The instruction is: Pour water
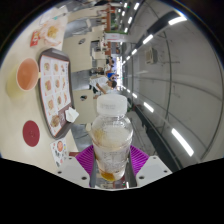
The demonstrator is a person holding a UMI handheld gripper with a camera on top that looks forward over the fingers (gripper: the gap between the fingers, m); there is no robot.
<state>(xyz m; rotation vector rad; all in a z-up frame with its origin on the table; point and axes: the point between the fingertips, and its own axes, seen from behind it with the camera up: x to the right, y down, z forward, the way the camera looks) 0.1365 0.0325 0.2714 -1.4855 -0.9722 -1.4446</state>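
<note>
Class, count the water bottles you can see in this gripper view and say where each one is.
1. The water bottle, white-capped, stands upright between the gripper fingers, both pads pressing on it. Others may be hidden behind it.

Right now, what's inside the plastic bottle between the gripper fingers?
The bottle, capped white, looks clear, and the gripper holds it by its lower half. Something orange shows near its base. The pads cover its lower sides, and a water level cannot be made out.

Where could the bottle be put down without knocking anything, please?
Bare table runs right of the bottle held in the gripper and beyond it. To the left it is crowded: a tray, a cup and small dishes.
</note>
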